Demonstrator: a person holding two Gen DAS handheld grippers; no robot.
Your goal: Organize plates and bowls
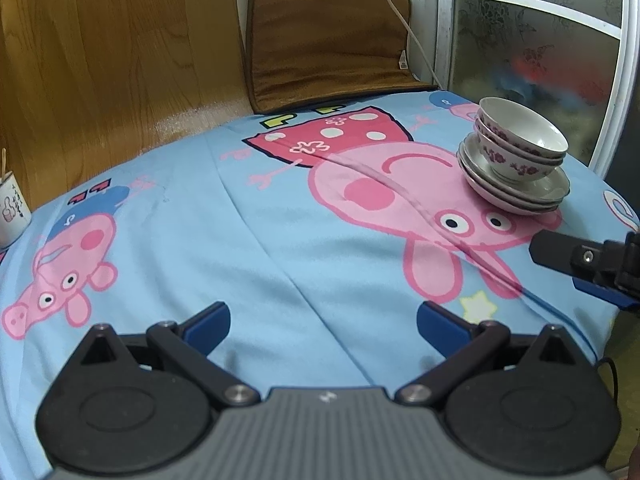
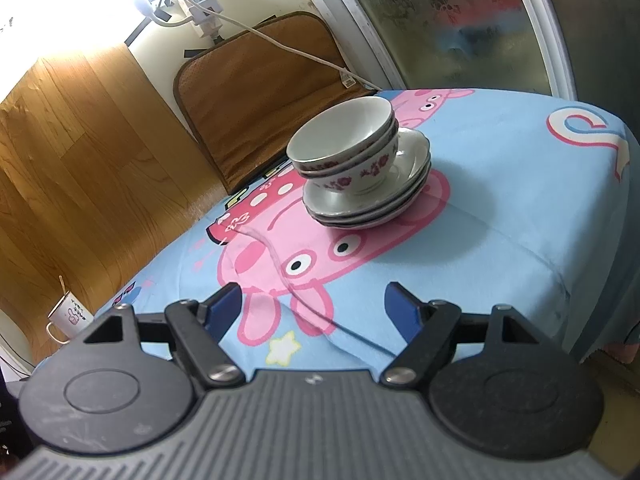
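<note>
Standing at far left, white mug point(image 1: 12, 210) with stick. Left gripper point(image 1: 323, 322) hovers over blue cartoon-pig cloth on surface point(image 1: 248, 248), jaws apart, empty. Nested white floral bowls point(image 1: 520, 140) sit on stacked white plates point(image 1: 516, 190), right of centre. Right gripper point(image 2: 316, 308) jaws apart, empty, near stack, not touching.

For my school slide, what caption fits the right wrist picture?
Open right gripper faces nested floral bowls stacked on plates.
</note>
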